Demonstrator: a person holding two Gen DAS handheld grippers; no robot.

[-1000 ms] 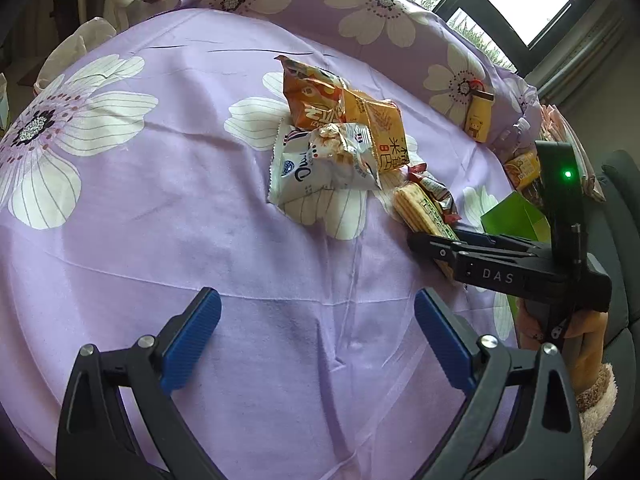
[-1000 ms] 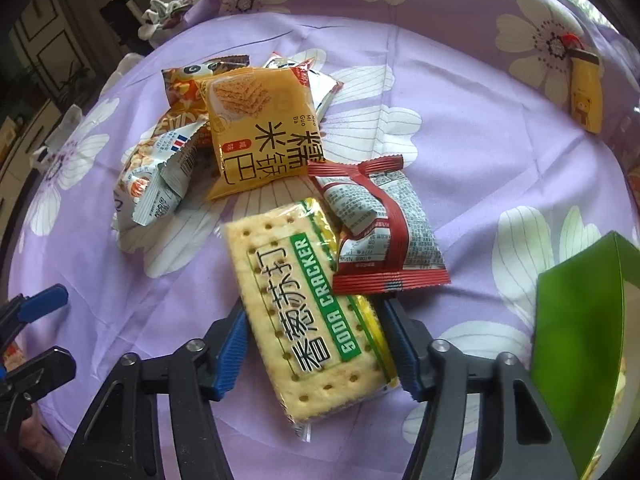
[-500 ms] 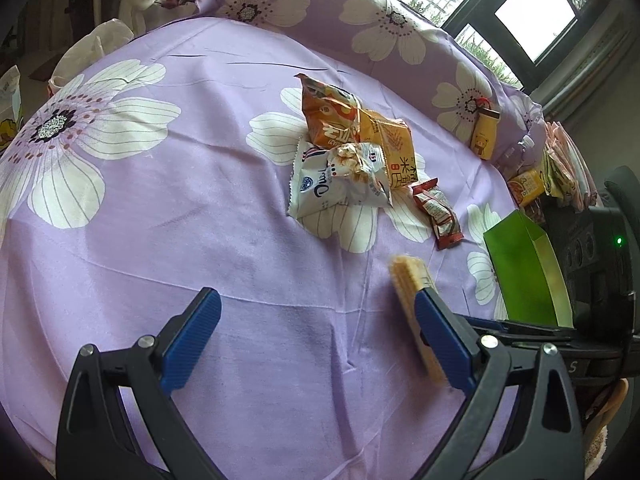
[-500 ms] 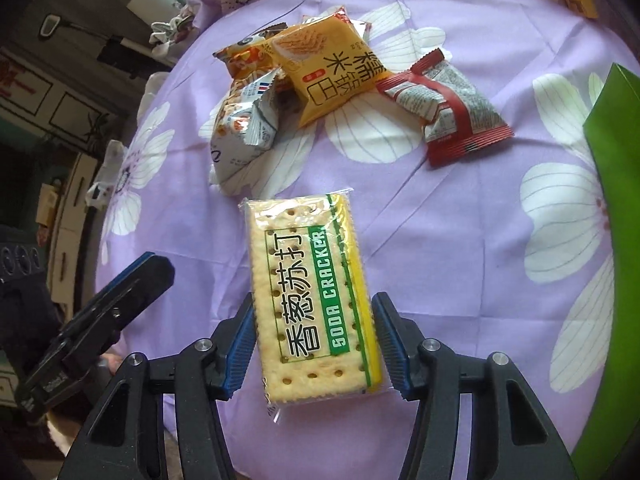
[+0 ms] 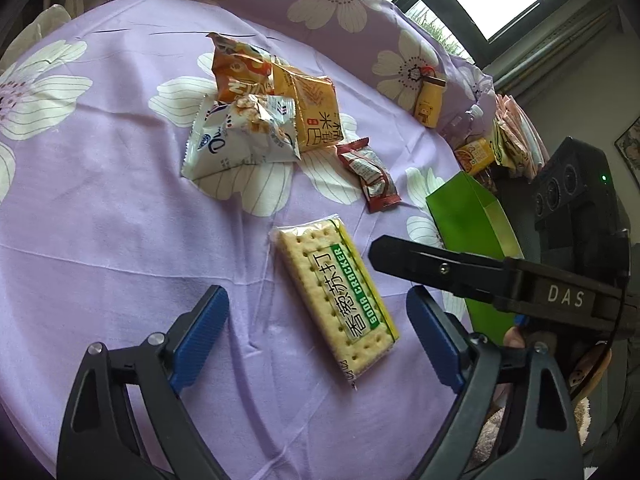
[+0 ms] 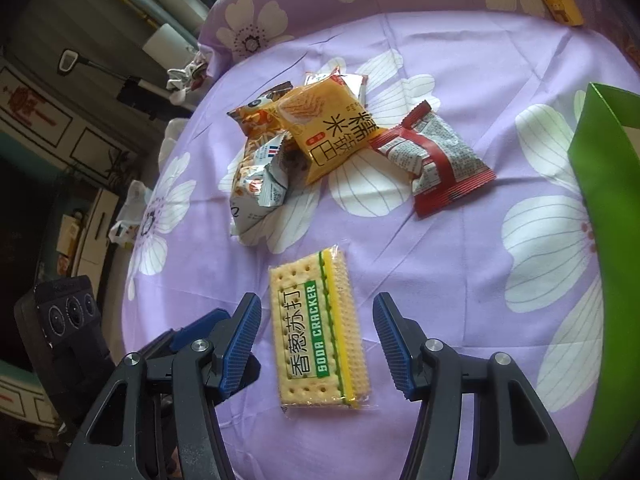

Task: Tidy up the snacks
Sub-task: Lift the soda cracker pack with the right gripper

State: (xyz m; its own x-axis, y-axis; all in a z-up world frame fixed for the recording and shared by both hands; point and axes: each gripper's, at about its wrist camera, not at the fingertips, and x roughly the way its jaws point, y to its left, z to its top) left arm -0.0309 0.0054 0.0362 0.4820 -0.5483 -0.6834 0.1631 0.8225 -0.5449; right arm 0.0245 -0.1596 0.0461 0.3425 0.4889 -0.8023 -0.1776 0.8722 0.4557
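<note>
Yellow soda cracker pack point(image 6: 318, 334) lies untouched between right tongs' point(image 6: 317, 346) gaping blue pads.

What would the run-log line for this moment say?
stage: cracker hand-over | left gripper: open, jaws just closing, straddling soda cracker pack | right gripper: open, pads clear | pack: flat on purple cloth
</note>
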